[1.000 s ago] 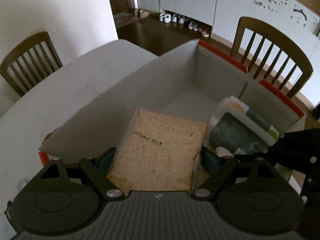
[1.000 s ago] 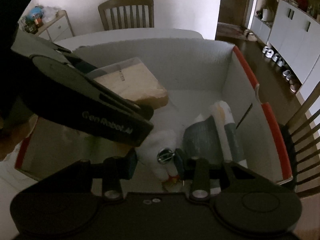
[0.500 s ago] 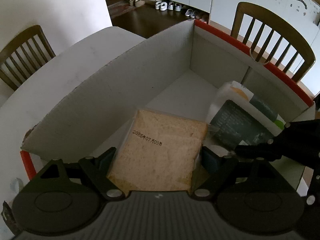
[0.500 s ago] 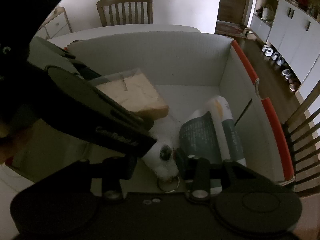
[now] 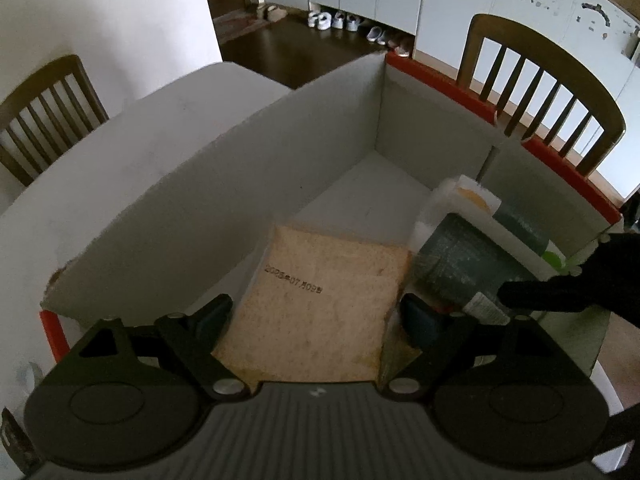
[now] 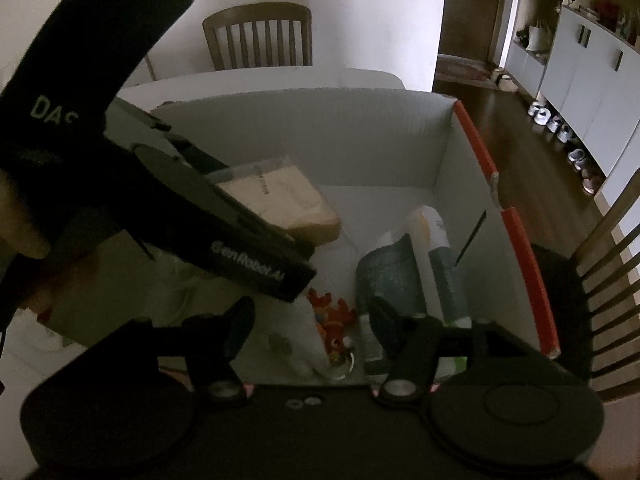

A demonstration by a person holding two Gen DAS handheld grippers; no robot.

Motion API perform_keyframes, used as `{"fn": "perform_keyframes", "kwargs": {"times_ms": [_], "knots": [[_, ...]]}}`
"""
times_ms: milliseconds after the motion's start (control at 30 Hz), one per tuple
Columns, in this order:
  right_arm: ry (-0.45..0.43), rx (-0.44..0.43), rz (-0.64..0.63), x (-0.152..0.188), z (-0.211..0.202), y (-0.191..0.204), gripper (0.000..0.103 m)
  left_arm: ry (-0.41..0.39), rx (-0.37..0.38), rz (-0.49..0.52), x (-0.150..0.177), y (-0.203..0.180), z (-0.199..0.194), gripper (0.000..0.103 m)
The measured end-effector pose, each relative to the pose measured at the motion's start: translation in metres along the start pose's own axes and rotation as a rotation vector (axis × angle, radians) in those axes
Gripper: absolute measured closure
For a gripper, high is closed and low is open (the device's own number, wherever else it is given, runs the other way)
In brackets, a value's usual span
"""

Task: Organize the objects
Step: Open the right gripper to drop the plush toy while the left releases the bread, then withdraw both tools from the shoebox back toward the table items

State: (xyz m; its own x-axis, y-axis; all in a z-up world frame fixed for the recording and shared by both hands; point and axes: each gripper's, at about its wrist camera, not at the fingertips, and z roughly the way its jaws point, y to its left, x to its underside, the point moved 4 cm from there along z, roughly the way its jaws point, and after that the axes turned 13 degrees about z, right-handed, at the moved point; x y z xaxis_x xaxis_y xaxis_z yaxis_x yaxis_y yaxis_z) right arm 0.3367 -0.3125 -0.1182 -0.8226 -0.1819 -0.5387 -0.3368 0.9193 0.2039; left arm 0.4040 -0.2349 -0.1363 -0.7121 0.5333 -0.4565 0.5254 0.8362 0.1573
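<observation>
Bagged bread (image 5: 320, 304), one pack, sits clamped between the left gripper (image 5: 316, 320) pads, held over the open cardboard box (image 5: 248, 168) on the desk (image 5: 120, 152). Right gripper (image 6: 312, 336) jaws are opening; one white plush toy (image 6: 304, 344) lies loose between them on the box floor, released. Just right of it lie two dark pouches (image 6: 400, 272). Judged step: placing items in the box. Next move calls for lowering the bread into the free floor ahead, then letting go.
</observation>
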Motion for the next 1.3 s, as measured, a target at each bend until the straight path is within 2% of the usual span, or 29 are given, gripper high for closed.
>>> {"fn": "perform_keyframes", "kwargs": {"times_ms": [67, 133, 433, 667, 967, 1300], "knots": [[-0.004, -0.003, 0.002, 0.0, -0.003, 0.0, 0.04, -0.016, 0.001, -0.002, -0.003, -0.001, -0.005, 0.009], [-0.014, 0.0, -0.002, 0.002, -0.009, 0.0, 0.04, -0.036, 0.007, -0.001, -0.003, -0.003, -0.011, 0.001], [-0.061, -0.021, 0.004, -0.002, -0.039, 0.005, 0.039, -0.119, 0.018, -0.019, 0.006, 0.005, -0.044, 0.001], [-0.1, -0.029, 0.0, -0.005, -0.063, 0.015, 0.036, -0.203, 0.055, -0.057, 0.021, 0.014, -0.079, 0.001], [-0.131, -0.041, -0.012, -0.005, -0.083, 0.045, 0.033, -0.313, 0.071, -0.108, 0.052, 0.027, -0.131, 0.001], [-0.174, -0.06, 0.012, -0.002, -0.095, 0.094, 0.032, -0.374, 0.035, -0.154, 0.106, 0.058, -0.175, 0.001]]}}
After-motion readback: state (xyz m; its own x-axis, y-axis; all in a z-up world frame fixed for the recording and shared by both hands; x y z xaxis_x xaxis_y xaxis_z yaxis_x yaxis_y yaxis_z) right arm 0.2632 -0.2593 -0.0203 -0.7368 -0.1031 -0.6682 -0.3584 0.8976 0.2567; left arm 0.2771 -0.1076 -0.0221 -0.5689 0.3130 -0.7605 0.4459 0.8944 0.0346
